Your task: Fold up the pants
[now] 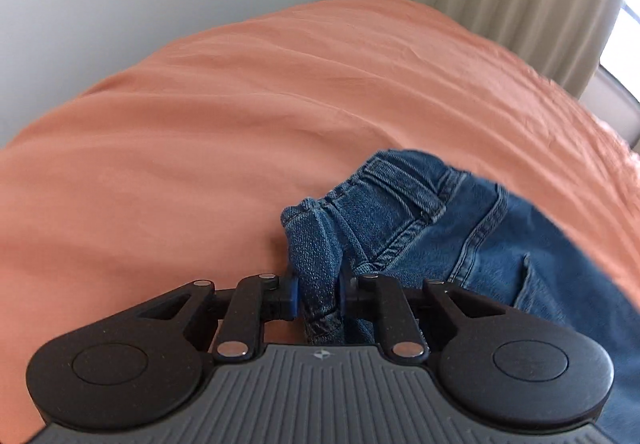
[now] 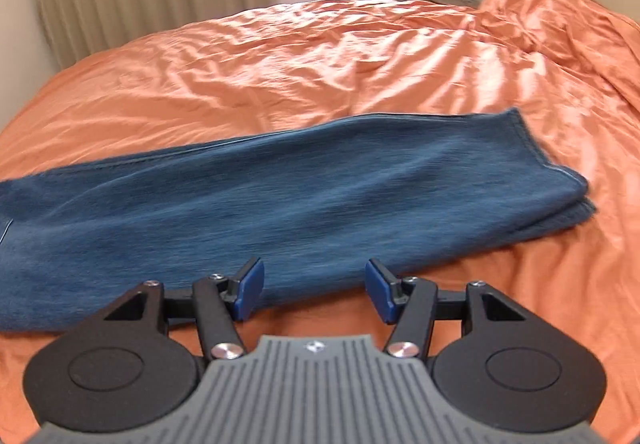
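A: Where are the jeans (image 2: 280, 195) located?
B: They are laid lengthwise across the orange bed sheet (image 2: 320, 55), near the bed's front edge, with the legs stacked and the hems turned toward the right side.

A: How is the left claw (image 1: 318, 294) shown?
B: It is clenched on a bunched fold of denim at the waistband (image 1: 384, 195), which is raised off the sheet.

A: And the right claw (image 2: 316, 290)?
B: It is released, its blue pads (image 2: 250, 286) spread apart at the near edge of the leg; contact with the fabric cannot be determined.
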